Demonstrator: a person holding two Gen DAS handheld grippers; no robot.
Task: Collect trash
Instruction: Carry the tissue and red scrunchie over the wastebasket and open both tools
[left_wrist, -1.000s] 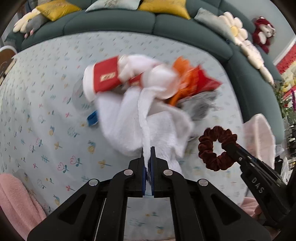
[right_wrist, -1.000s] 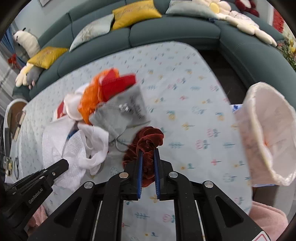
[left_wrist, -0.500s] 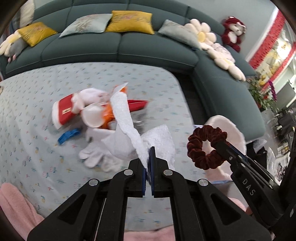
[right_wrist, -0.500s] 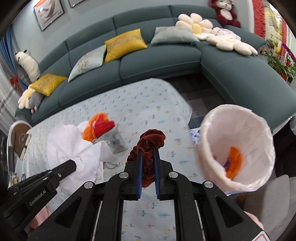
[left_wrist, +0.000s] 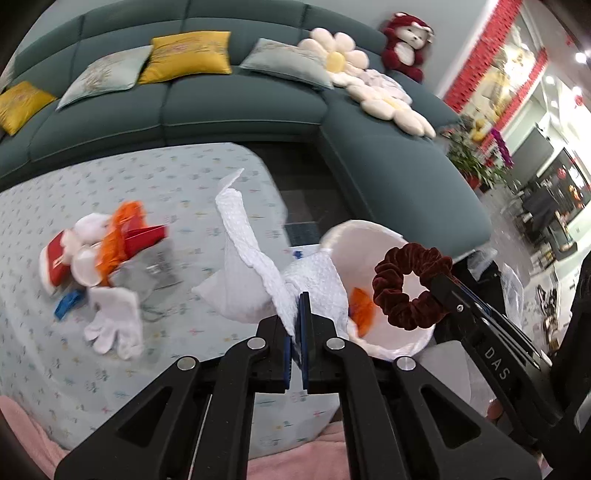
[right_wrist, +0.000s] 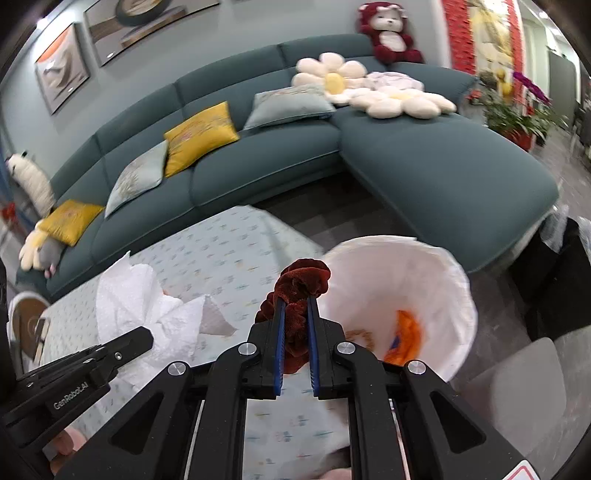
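My left gripper (left_wrist: 297, 306) is shut on a white paper towel (left_wrist: 255, 269), which hangs lifted above the table with one corner standing up. My right gripper (right_wrist: 295, 306) is shut on a dark red scrunchie (right_wrist: 299, 288), seen as a ring (left_wrist: 410, 288) in the left wrist view. A bin lined with a white bag (right_wrist: 424, 280) stands past the table's right edge, just right of the scrunchie; an orange wrapper (right_wrist: 406, 336) lies inside. The left gripper (right_wrist: 122, 347) and its paper towel (right_wrist: 144, 306) show at the lower left of the right wrist view.
On the flowered tablecloth (left_wrist: 122, 192) lie a red and orange wrapper pile (left_wrist: 110, 243), a grey pouch (left_wrist: 155, 266), a white glove (left_wrist: 114, 317) and a blue clip (left_wrist: 68, 302). A teal corner sofa (right_wrist: 424, 162) with cushions runs behind. Pink cloth (left_wrist: 22, 435) borders the near edge.
Both grippers have risen and swung right, away from the trash pile toward the bin. The paper towel has come off the pile and hangs free; the scrunchie travelled with the right gripper.
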